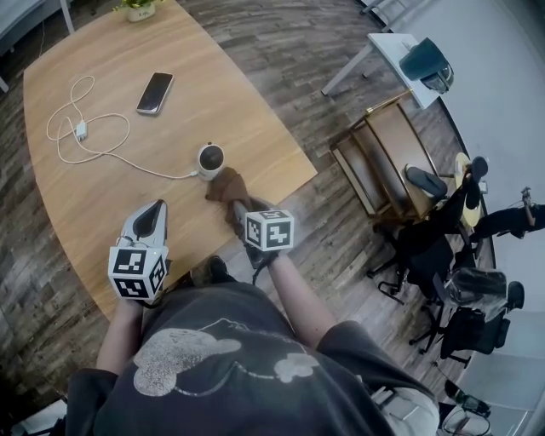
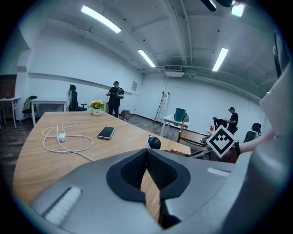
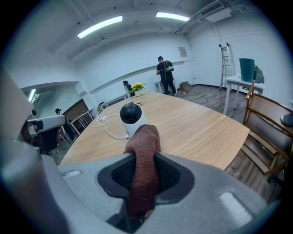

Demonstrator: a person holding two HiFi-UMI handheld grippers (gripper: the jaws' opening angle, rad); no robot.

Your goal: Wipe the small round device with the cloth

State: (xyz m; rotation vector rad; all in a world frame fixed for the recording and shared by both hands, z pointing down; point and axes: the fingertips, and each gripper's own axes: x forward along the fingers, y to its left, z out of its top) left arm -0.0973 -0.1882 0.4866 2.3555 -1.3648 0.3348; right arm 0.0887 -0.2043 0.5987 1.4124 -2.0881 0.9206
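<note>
The small round device [image 1: 210,159], white with a black face, stands on the wooden table [image 1: 102,196] near its right edge. A white cable [image 1: 128,160] runs from it to the left. My right gripper [image 1: 232,201] is shut on a brown cloth [image 1: 228,185], whose free end reaches the device's near side. In the right gripper view the cloth [image 3: 144,153] sticks out between the pads towards the device [image 3: 131,118]. My left gripper [image 1: 156,209] hovers over the table's near edge, left of the device [image 2: 153,142], shut with nothing in it.
A phone [image 1: 155,92] lies further back on the table, with a coiled charger cable [image 1: 81,129] to its left and a flower pot [image 1: 139,10] at the far end. Wooden chairs [image 1: 387,153] stand to the right of the table. People stand in the room behind.
</note>
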